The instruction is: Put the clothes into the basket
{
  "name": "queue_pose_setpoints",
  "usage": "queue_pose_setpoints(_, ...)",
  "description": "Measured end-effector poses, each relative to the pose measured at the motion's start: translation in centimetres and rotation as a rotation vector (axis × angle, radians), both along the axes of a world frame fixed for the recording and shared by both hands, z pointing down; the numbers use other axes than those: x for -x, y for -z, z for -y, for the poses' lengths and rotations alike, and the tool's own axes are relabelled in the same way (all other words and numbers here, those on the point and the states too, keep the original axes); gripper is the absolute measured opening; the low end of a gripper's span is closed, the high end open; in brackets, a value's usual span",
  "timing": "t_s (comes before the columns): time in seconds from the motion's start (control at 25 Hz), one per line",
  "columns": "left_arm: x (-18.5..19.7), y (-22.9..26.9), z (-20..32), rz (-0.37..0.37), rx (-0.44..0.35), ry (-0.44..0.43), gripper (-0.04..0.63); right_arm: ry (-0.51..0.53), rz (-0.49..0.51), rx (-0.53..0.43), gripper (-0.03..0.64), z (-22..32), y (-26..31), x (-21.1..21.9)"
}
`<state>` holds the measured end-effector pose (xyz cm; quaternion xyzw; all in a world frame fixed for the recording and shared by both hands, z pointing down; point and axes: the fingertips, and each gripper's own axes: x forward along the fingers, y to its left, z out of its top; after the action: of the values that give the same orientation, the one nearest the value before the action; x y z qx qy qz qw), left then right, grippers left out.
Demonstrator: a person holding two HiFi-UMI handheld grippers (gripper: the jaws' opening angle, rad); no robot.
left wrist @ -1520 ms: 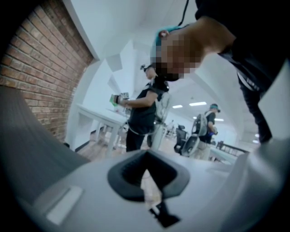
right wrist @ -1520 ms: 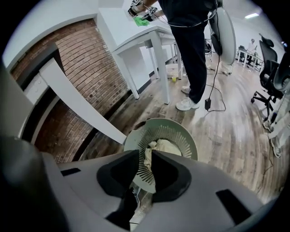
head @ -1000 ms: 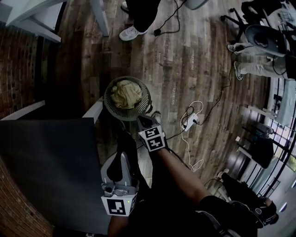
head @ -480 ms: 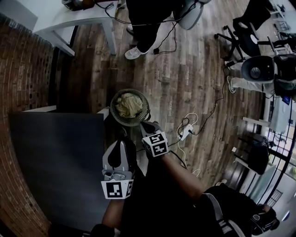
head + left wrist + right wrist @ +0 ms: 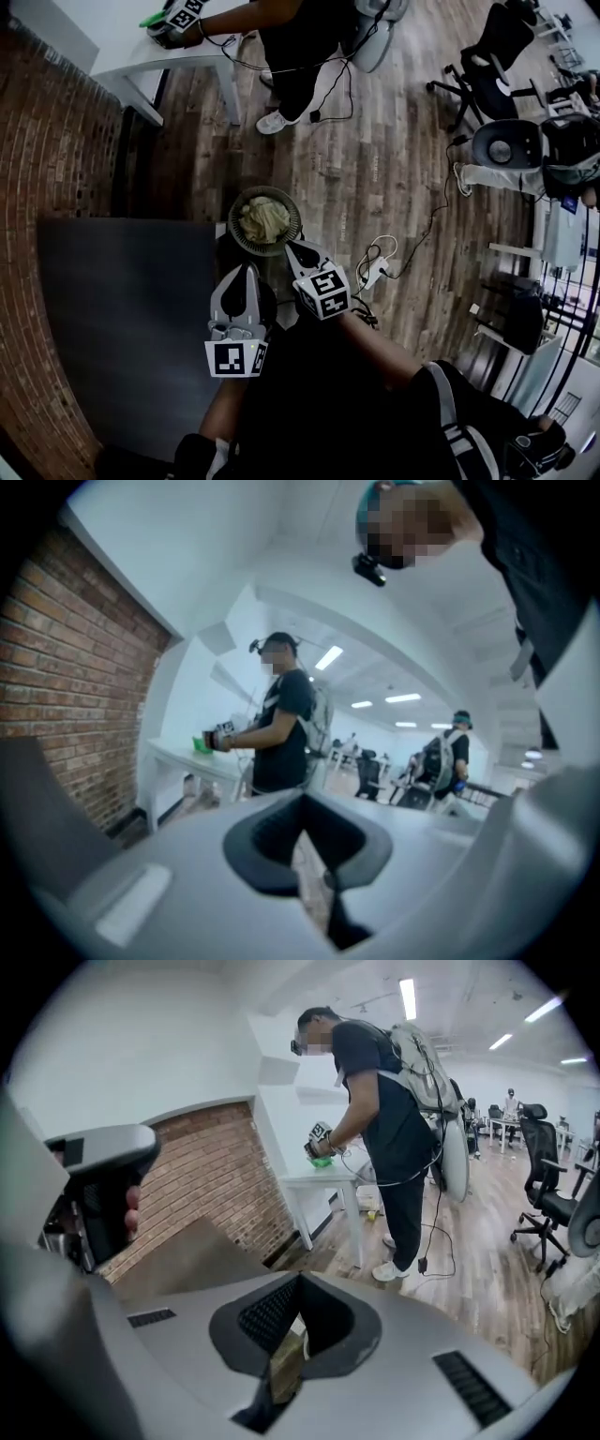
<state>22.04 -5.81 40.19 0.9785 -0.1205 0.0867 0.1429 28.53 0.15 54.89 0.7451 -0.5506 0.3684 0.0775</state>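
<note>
**A:** Clothes [image 5: 265, 219], where are they?

**B:** Pale bunched heap inside the round basket [image 5: 238, 236], on the wood floor just off the far right corner of the dark table [image 5: 122, 309]. No other clothes show on the table or the floor.

**A:** What has just changed?

**B:** Both tools have come up and away. A second ago the right gripper [image 5: 292, 247] had its tip close to the near rim. Now it hangs clear above it, with the left gripper [image 5: 246, 270] beside it, to its left over the table's corner. The basket also sits smaller and farther off than it did.

**A:** Jaws?

**B:** Pressed together on both, with nothing between them. Each gripper's own view shows only floor through the notch.

**A:** Meaning?

**B:** My read is that the drop is done and this is the pull-back. The task looks finished unless more clothes lie out of frame.

**A:** What do the views add to each other?

**B:** Only the head view shows the basket and its load. The gripper views look out across the room and miss it. They give a person [image 5: 384, 1110] standing at a white table [image 5: 319, 1180] on the far side, by a brick wall [image 5: 216, 1176]. At its left edge the right gripper view also catches fingers [image 5: 133, 1206] wrapped round the other tool's handle.
</note>
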Motion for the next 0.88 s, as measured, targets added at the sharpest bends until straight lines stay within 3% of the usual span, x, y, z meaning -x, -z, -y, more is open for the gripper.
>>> queue_pose_setpoints(0.36,-0.3,3.9,0.4,-0.053,-0.073,-0.007,0.005,0.008,-0.089,-0.147,0.005,-0.6,7.7,0.0)
queue_pose_setpoints(0.88,-1.7,5.9,0.3,-0.092,-0.112,0.008,0.005,0.026,-0.142,-0.247,0.005,-1.3,12.7,-1.2)
